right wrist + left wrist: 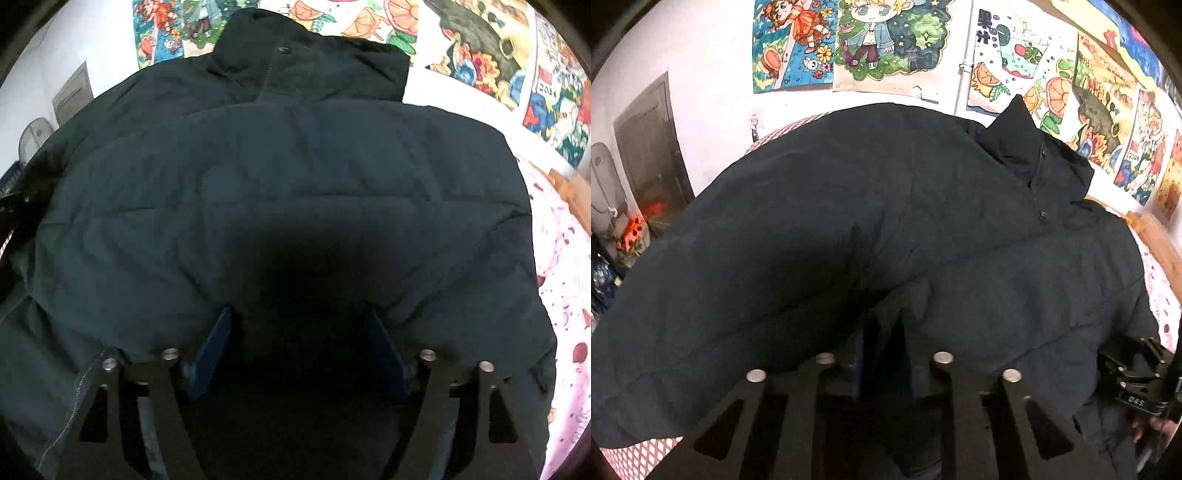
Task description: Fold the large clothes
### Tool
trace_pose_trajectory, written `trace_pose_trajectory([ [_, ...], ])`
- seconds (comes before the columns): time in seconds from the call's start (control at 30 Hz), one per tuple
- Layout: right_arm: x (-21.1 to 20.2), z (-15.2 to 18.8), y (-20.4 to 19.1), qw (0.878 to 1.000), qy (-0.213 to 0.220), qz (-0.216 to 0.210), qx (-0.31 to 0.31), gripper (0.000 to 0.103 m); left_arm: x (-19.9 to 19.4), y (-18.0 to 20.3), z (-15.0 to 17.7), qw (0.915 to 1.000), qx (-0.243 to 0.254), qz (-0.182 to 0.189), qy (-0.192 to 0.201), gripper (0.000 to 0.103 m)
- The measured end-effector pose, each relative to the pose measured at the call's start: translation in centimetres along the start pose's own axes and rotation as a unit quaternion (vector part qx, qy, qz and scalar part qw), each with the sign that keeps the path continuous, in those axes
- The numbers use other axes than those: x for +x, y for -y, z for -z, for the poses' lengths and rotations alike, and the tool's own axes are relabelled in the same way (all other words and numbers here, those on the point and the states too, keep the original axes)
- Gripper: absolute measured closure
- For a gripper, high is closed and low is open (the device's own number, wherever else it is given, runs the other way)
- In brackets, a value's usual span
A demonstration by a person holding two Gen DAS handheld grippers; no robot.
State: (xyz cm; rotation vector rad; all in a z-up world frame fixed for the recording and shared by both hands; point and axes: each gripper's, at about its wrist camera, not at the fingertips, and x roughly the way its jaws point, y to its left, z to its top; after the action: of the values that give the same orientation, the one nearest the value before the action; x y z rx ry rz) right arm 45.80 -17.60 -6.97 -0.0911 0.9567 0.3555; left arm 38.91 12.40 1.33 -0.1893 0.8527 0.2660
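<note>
Item, nearest the lens: left gripper (882,328), black linkage with blue pads, jaws drawn close together with only a narrow slot between them. Dark cloth bunches right at the tips, but whether a fold is actually pinched there cannot be told; the fabric and the pads are too alike in tone.

Item: right gripper (301,332), jaws spread wide, blue pads well apart. Both tips sit at the near edge of a puffed panel, and the gap between them is in deep shadow. No pad is seen pressing cloth, so it reads as open and holding nothing (likely placed to take a broad bite of the hem).

Item: dark padded jacket (849,221), large, collar and snap placket at the far end toward the wall. One side panel lies turned over the body, making a raised ridge down the middle of the left wrist view. Probably a lengthwise fold, with the left tool steadying the seam while the right addresses the other half.

Item: bed (639,458), red-checked cover at the near left; pink patterned sheet (561,295) at the right. The jacket lies flat on it, covering most of the surface.

Item: drawings (886,40), coloured, pinned along the wall behind.

Item: door (646,147), far left.
</note>
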Motion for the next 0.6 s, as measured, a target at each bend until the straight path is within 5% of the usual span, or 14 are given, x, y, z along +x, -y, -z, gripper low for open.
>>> trace_pose_trajectory([
  [0.07,-0.2,0.6,0.1,1.000,0.009,-0.006,0.008,0.022,-0.8,-0.3,0.4,0.9998,-0.001,0.018,0.002,0.073],
  [0.3,-1.9,2.3,-0.2,1.000,0.020,0.002,0.006,0.014,-6.5,-2.7,3.4,0.9959,-0.045,0.061,0.048,0.020],
  [0.47,-3.7,3.2,-0.2,1.000,0.021,0.016,0.007,0.014,-10.1,-6.6,6.5,0.9916,-0.110,0.040,0.056,0.015],
  [0.6,-6.7,2.6,-2.1,0.999,0.051,0.011,-0.016,0.014,-11.4,-12.4,9.7,0.9678,-0.241,0.063,0.035,0.010],
])
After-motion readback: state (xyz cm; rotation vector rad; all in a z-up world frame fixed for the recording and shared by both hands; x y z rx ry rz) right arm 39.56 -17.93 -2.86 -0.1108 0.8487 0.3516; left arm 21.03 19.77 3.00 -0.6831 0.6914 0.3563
